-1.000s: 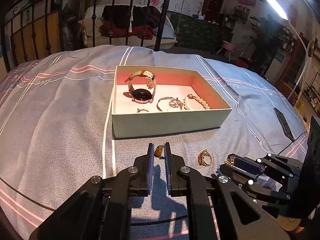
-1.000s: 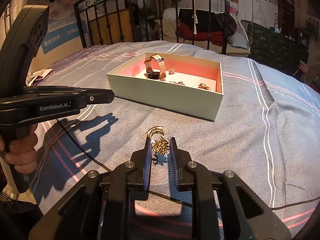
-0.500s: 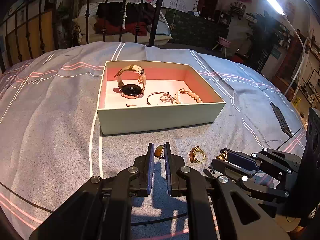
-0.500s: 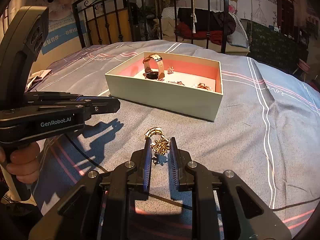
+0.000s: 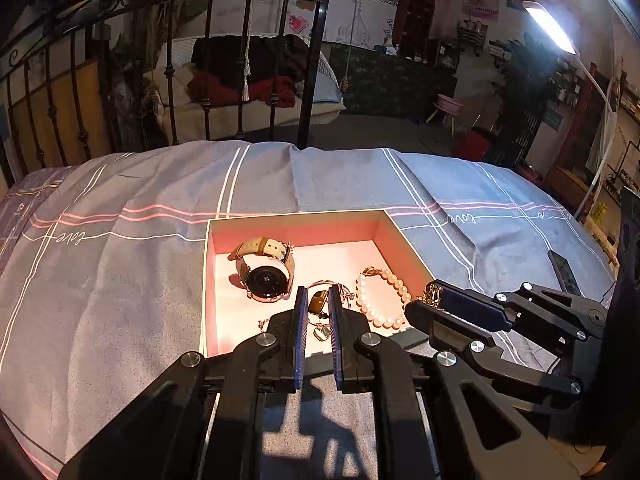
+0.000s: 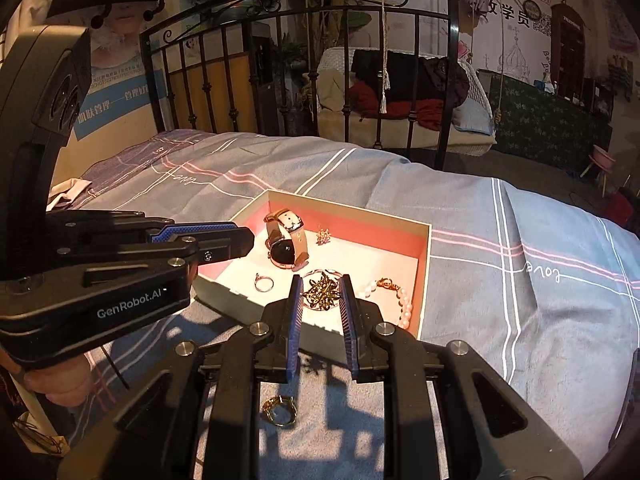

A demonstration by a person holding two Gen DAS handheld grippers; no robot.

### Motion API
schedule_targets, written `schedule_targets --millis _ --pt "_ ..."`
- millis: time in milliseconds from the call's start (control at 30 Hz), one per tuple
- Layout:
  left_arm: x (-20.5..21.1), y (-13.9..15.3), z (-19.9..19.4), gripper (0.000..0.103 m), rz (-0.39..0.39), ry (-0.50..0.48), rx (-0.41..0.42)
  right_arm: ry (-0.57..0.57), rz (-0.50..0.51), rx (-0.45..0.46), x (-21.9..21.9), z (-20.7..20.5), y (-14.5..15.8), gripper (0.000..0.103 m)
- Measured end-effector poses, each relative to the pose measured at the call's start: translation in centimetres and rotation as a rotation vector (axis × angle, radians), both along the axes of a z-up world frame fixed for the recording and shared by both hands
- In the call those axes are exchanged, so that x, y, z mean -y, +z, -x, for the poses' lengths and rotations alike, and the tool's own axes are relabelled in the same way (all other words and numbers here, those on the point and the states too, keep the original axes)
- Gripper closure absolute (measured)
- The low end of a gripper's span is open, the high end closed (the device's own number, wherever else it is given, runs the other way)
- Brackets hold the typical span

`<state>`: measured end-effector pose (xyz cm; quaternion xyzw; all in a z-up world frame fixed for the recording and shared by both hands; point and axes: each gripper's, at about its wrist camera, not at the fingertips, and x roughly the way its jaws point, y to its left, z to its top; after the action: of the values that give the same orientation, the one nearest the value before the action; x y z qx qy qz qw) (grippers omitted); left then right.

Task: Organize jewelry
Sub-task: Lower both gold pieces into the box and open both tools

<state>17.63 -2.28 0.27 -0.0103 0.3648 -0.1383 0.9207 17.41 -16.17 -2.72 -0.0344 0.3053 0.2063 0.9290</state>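
While both claws hang over the near edge of the box (image 5: 208, 280) on the bed (image 5: 120, 280), each is closed down on a small piece. The left claw (image 5: 318, 306) stands narrow, pinching a brown oval stone ring (image 5: 318, 304) between its blue pads, above the box's pale floor just right of the watch (image 5: 266, 274). The right claw (image 6: 321, 294) is a little wider and grips a tangled gold filigree piece (image 6: 320, 292) over the box's near right part. In the box lie the watch with its tan strap and dark round face, a pearl bracelet (image 5: 384, 300) with a gold clasp to the right, a thin silver ring (image 6: 264, 283) at near left and a small gold charm (image 6: 323, 236) by the far wall. A gold ring (image 6: 280, 410) lies on the grey striped bedcover, nearer than the box, beneath the right claw.
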Motion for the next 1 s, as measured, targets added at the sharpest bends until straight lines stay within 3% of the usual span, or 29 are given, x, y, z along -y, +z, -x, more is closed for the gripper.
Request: schedule_targets --millis 467,1000 --pt "0.6 -2.0 -4.7 0.093 -0.038 0.034 -0.083 -0.027 0.031 -0.048 -0.4 -3.0 -1.3 0.084" --pt "0.5 -4.5 -7.2 0.093 -0.062 0.063 -0.168 -0.027 0.075 -0.140 -1.1 -6.2 -3.9 0.084"
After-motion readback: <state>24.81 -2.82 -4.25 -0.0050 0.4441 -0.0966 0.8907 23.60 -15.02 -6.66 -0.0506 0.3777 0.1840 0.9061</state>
